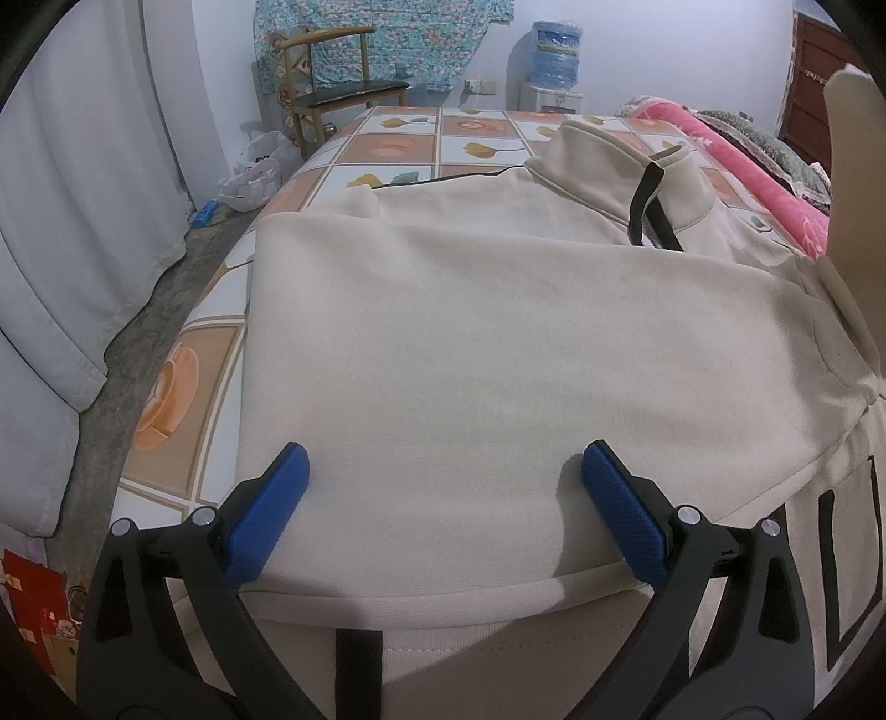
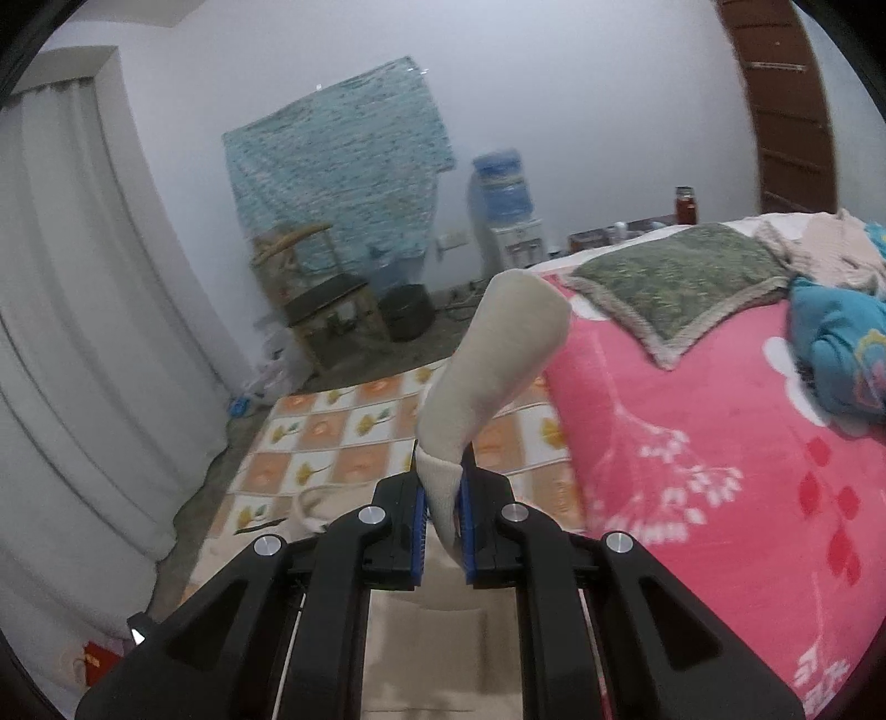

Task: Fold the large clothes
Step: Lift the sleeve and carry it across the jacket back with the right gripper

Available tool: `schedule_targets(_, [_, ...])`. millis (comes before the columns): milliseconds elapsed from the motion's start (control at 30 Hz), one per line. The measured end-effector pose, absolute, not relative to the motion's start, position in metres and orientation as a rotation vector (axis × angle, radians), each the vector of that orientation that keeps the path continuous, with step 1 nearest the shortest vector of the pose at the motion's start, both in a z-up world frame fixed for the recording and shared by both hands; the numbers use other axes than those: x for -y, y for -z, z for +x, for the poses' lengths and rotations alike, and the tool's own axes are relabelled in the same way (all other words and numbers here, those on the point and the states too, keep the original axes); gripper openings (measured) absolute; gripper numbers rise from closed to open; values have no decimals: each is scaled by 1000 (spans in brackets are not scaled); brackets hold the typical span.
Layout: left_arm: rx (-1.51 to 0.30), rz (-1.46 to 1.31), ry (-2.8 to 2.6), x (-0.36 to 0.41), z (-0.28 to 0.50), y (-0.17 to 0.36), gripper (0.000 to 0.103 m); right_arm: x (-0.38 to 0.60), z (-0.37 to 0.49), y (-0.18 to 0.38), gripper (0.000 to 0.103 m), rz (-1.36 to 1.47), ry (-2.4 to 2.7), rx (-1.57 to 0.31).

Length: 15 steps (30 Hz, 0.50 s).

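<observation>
Left wrist view, left to right. White plastic bag on the floor at 10 o'clock, bulging; contents cannot be identified. Wooden chair at 11 o'clock against the wall. Water dispenser at 12 o'clock carries a blue bottle upside down on top; fill level cannot be told. Pink blanket at 2 o'clock.

Left gripper: jaws spread wide, blue pads resting on or just above the cream sweatshirt, nothing between them. The sweatshirt lies on the tile-patterned sheet, one layer folded across the body, collar at 1 o'clock.

Right wrist view. Curtain at 9 o'clock. Chair at 11 o'clock, dark bin beside it; its inside is not visible. Right gripper: jaws clamped on the sleeve, whose end stands up toward 12 o'clock. Green cushion on the blanket at 1 o'clock. Red-filled jar beyond it.
</observation>
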<state>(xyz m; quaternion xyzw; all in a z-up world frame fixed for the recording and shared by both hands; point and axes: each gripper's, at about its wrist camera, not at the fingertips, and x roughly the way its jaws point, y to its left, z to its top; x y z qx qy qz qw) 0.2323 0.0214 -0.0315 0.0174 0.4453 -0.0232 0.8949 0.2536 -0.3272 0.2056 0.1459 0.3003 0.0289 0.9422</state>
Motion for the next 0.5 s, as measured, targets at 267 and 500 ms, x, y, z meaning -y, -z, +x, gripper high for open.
schedule_targets(267, [-915, 55, 7, -17, 233, 30, 96, 273, 252, -207, 10, 246, -120, -622])
schedule_targets(500, [-921, 37, 1, -17, 233, 30, 96, 248, 249, -207, 10, 224, -158, -633])
